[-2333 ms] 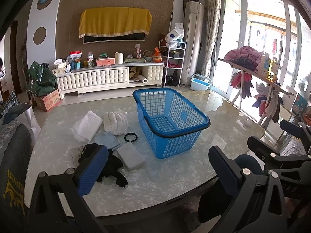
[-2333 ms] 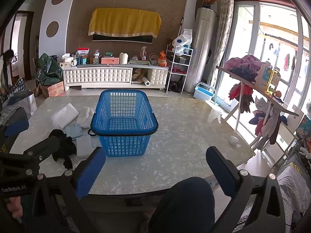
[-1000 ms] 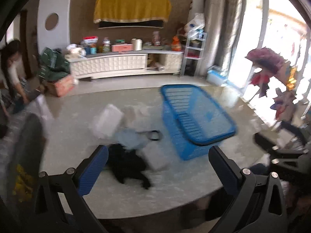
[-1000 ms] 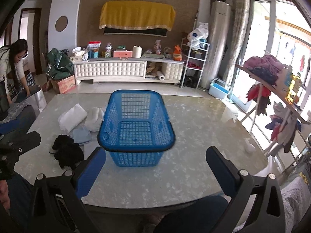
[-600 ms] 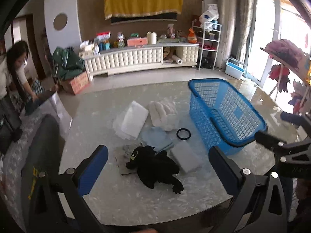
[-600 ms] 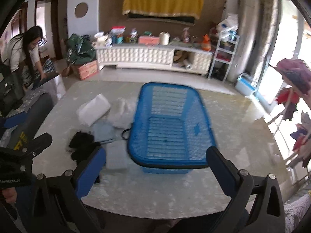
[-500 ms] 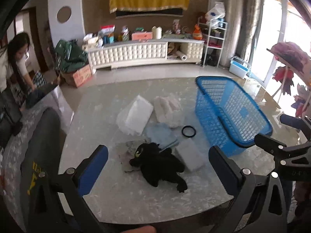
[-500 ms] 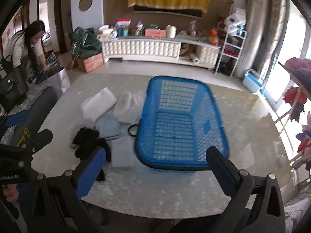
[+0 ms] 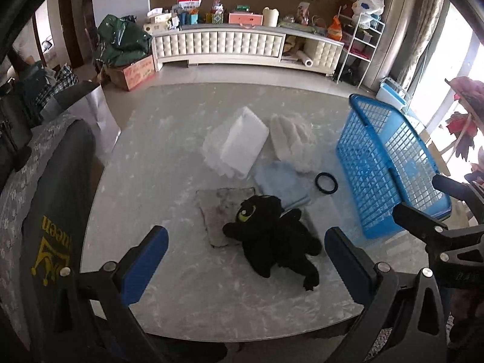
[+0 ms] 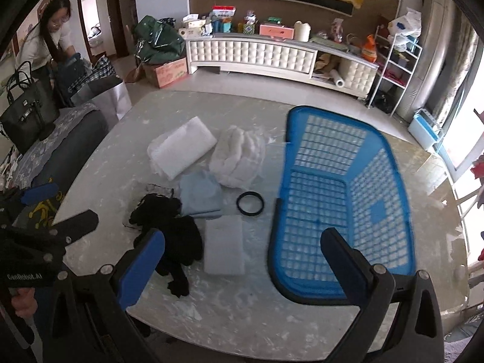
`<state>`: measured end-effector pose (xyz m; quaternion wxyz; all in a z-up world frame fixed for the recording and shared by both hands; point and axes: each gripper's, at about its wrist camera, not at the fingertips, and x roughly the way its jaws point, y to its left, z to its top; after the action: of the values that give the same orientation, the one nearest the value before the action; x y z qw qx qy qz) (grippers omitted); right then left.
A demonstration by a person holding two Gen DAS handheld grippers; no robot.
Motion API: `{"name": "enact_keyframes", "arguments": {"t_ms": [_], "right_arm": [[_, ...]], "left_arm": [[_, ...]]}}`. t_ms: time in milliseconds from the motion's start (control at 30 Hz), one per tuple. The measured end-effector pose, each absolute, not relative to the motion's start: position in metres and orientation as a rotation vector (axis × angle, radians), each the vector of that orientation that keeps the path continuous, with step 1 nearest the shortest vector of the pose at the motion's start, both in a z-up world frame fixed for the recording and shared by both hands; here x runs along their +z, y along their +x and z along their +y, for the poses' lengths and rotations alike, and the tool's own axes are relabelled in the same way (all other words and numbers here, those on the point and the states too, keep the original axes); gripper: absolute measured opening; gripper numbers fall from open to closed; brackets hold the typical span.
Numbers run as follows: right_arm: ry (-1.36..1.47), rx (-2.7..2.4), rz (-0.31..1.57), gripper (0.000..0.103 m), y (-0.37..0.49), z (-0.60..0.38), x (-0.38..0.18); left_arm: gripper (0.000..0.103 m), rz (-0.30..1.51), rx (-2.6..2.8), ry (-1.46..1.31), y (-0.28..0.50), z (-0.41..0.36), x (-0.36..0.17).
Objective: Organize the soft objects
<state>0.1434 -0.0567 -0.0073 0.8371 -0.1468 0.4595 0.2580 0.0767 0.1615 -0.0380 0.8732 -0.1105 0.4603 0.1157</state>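
Observation:
A black plush toy (image 9: 272, 236) (image 10: 175, 230) lies on the marble table (image 9: 166, 166), partly on a grey cloth (image 9: 220, 208). Behind it are a light blue cloth (image 9: 278, 181) (image 10: 199, 193), a white folded pad (image 9: 242, 145) (image 10: 181, 145), a white fluffy bundle (image 9: 290, 139) (image 10: 239, 157) and a black ring (image 9: 326, 179) (image 10: 250, 203). A pale pad (image 10: 224, 248) lies beside the plush. The blue mesh basket (image 9: 390, 163) (image 10: 278, 236) stands to the right, with nothing in it. My left gripper (image 9: 245, 242) (image 10: 60, 205) hangs open above the plush. My right gripper (image 10: 242, 236) (image 9: 416, 195) is open near the basket's front.
A grey covered chair (image 9: 45, 181) stands against the table's left edge. A person (image 10: 51, 39) bends over bags at the far left. A white cabinet (image 10: 251, 54) with clutter lines the back wall. A rack with clothes (image 9: 466, 121) stands at the right.
Both grippers have risen and tilted down over the table. The left one has come closer to the black plush. Both stay open and nothing on the table has moved.

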Motion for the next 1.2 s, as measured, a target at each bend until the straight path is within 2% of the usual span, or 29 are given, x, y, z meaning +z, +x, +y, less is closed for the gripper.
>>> {"name": "enact_keyframes", "arguments": {"t_ms": [767, 1200], "right_arm": [[-0.347, 0.631, 1.002, 0.103, 0.144, -0.015, -0.022], [-0.41, 0.732, 1.077, 0.103, 0.138, 0.038, -0.061]], "left_arm": [[0.103, 0.975, 0.283, -0.224, 0.073, 0.196, -0.043], [0.103, 1.004, 0.357, -0.252, 0.056, 0.245, -0.061]]}}
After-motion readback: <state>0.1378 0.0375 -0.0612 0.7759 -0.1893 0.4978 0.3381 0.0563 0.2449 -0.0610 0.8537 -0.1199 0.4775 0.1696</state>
